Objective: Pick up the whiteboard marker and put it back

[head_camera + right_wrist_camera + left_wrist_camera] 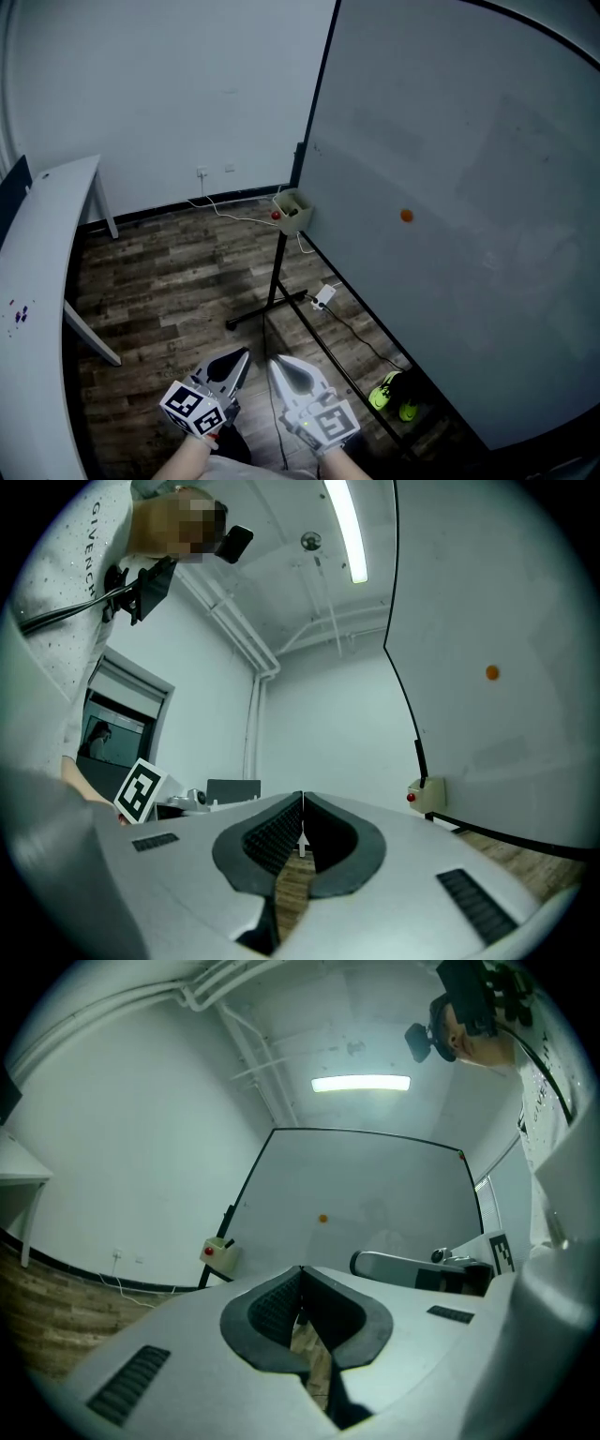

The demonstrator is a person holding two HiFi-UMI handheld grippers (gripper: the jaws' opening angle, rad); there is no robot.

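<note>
A small beige holder box (293,210) hangs at the left edge of the big whiteboard (450,187), with a red round spot (276,215) on its side. The box also shows in the left gripper view (219,1253) and the right gripper view (427,794). I cannot make out a marker clearly; a dark stub (229,1242) sticks up from the box. My left gripper (247,353) and right gripper (272,361) are side by side low in the head view, well short of the box. Both are shut with nothing between them (300,1269) (302,797).
An orange magnet (406,216) sits on the whiteboard. The board's black stand legs (272,305) spread over the wood floor, with a white adapter (324,296) and cable beside them. A white table (37,281) runs along the left. Something yellow-green (394,396) lies under the board.
</note>
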